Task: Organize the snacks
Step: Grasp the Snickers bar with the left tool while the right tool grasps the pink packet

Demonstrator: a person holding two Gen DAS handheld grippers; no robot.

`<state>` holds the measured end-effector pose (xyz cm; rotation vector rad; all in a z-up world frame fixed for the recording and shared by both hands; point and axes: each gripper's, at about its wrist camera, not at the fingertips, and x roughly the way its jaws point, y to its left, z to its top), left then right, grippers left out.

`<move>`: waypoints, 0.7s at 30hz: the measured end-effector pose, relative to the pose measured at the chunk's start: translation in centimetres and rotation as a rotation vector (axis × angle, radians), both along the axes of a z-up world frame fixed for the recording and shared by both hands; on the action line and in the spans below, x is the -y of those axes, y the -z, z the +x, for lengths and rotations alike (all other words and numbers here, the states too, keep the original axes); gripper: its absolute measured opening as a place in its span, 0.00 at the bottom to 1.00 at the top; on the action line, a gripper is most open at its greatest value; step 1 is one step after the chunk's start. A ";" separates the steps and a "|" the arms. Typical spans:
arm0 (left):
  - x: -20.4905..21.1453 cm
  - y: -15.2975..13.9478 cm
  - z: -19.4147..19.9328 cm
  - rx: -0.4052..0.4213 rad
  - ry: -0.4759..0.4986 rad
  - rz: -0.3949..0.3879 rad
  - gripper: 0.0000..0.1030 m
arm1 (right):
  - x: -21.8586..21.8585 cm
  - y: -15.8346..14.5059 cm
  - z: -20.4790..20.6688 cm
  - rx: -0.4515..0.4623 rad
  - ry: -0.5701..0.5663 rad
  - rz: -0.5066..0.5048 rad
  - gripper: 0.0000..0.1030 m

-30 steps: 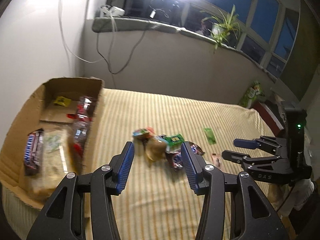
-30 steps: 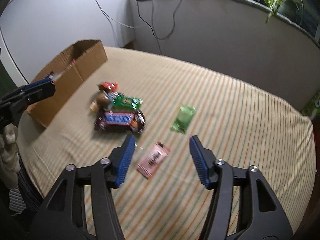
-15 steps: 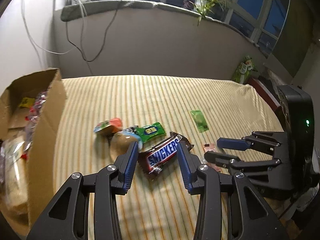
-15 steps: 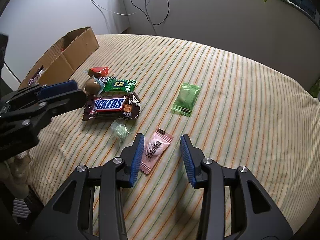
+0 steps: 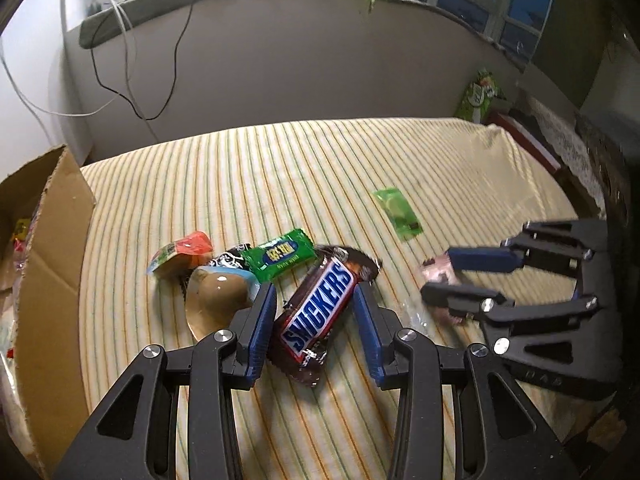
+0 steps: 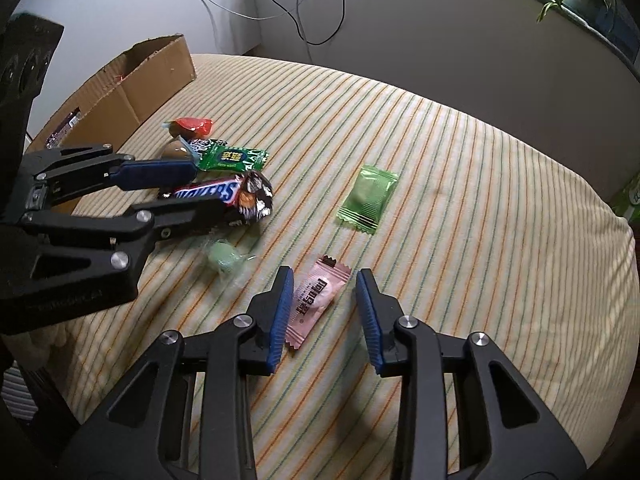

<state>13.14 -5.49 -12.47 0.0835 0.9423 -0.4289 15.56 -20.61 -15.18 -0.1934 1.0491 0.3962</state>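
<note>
A Snickers bar lies on the striped bed cover, and my left gripper is shut on it, one blue pad on each long side. Beside it are a brown jelly cup, a red-topped cup and a green wrapped candy. My right gripper straddles a pink candy sachet. Its jaws are closing: the left pad touches the sachet, the right pad stands clear of it. A green sachet lies farther back.
An open cardboard box holding snacks stands at the left edge of the bed. A pale green candy in clear wrap lies between the two grippers. A wall with hanging cables and a plant on the sill are behind.
My left gripper came down and forward from the box side onto the Snickers bar and narrowed around it. My right gripper sank toward the pink sachet and its jaws drew closer together.
</note>
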 end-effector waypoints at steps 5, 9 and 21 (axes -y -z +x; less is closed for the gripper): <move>0.2 0.8 0.1 -0.013 0.001 0.016 0.31 | -0.2 0.1 0.1 0.006 -0.005 -0.014 0.30; 0.0 0.8 0.0 -0.001 -0.012 0.017 0.26 | -0.4 0.2 0.3 0.015 -0.006 -0.024 0.26; -1.3 0.0 -1.2 0.013 -0.041 -0.019 0.26 | 0.3 -0.8 -0.3 0.031 0.006 -0.005 0.10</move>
